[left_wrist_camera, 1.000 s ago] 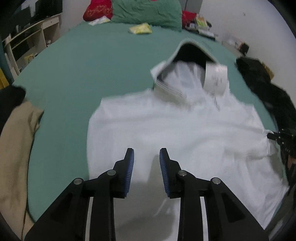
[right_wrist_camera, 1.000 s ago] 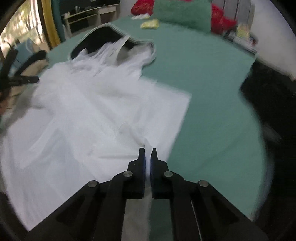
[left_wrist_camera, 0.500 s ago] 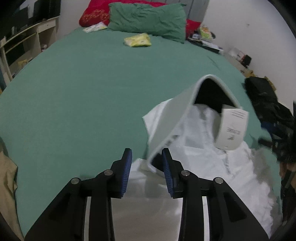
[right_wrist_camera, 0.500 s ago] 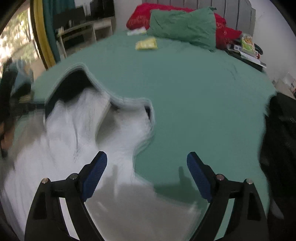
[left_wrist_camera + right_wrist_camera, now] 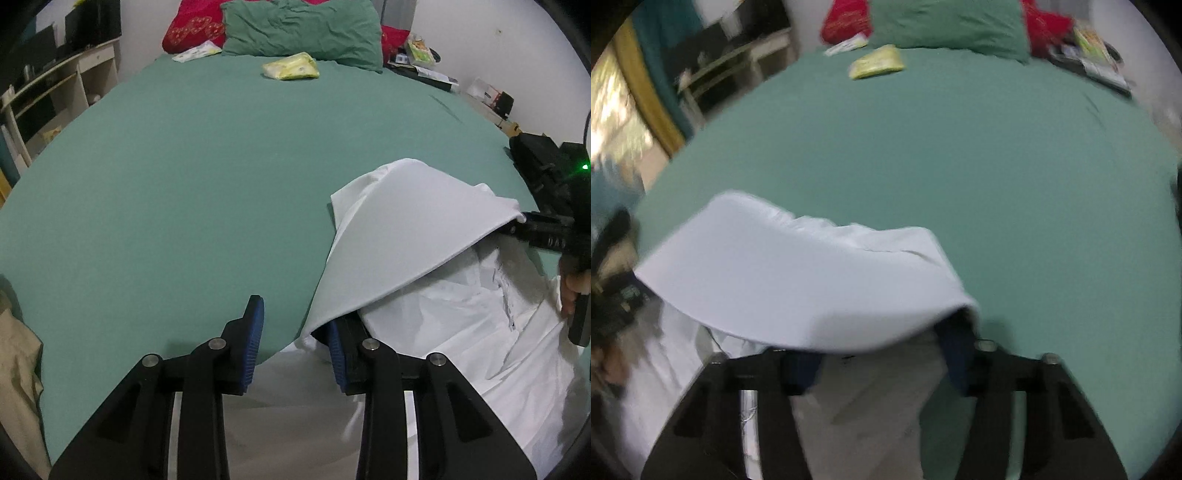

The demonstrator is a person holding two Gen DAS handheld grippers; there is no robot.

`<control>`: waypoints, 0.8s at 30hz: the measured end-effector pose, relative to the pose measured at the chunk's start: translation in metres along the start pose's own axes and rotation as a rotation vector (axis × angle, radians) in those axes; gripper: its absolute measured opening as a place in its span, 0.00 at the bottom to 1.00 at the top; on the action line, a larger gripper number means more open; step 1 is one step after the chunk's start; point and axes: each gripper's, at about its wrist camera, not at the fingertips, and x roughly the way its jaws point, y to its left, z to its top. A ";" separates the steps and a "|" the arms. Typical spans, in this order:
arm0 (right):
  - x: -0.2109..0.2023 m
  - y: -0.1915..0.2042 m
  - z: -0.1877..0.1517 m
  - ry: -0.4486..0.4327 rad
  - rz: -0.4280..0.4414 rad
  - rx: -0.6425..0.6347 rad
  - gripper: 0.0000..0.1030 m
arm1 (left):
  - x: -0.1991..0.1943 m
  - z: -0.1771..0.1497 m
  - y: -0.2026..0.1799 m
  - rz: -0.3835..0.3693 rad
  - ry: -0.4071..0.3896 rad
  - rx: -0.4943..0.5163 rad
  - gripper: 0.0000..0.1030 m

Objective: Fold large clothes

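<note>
A white garment (image 5: 424,240) lies on the green bed (image 5: 203,166), its upper part lifted into a tented flap. My left gripper (image 5: 295,332) stands open at the flap's left corner. The cloth edge drapes over its right finger, and nothing is pressed between the pads. My right gripper (image 5: 532,225) props up the flap's other end. In the right wrist view the white garment (image 5: 798,273) hangs over the right gripper (image 5: 879,350) and hides its fingertips. Its jaws are closing but the blue pads still stand apart under the cloth. A hand (image 5: 572,291) holds that gripper.
At the head of the bed lie a green pillow (image 5: 303,33), red pillows (image 5: 192,29) and a yellow packet (image 5: 291,68). A beige cloth (image 5: 18,350) hangs at the near left edge. Dark bags (image 5: 543,166) sit to the right, shelves (image 5: 55,92) to the left.
Both grippers moved up the garment toward its top. The right one let go of the hem, opened wide, then narrowed. The upper part, flat before, now stands tented over both grippers.
</note>
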 end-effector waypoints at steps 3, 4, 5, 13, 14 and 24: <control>-0.019 -0.013 -0.010 -0.027 -0.013 0.034 0.09 | -0.003 0.001 0.000 0.028 0.000 0.023 0.36; -0.027 -0.018 -0.015 -0.025 -0.014 0.038 0.08 | -0.004 0.003 0.000 0.024 0.003 0.028 0.36; -0.032 -0.020 -0.020 -0.019 -0.015 0.036 0.08 | -0.007 0.004 0.001 0.009 0.006 0.032 0.37; -0.075 -0.052 -0.046 0.028 0.082 0.056 0.30 | -0.076 0.014 0.013 -0.226 -0.075 0.027 0.44; -0.077 -0.053 -0.044 0.019 0.062 0.056 0.53 | -0.085 0.016 0.016 -0.271 -0.097 0.009 0.44; -0.013 -0.062 0.018 0.019 0.329 0.267 0.74 | -0.030 0.041 0.012 -0.223 -0.045 -0.171 0.52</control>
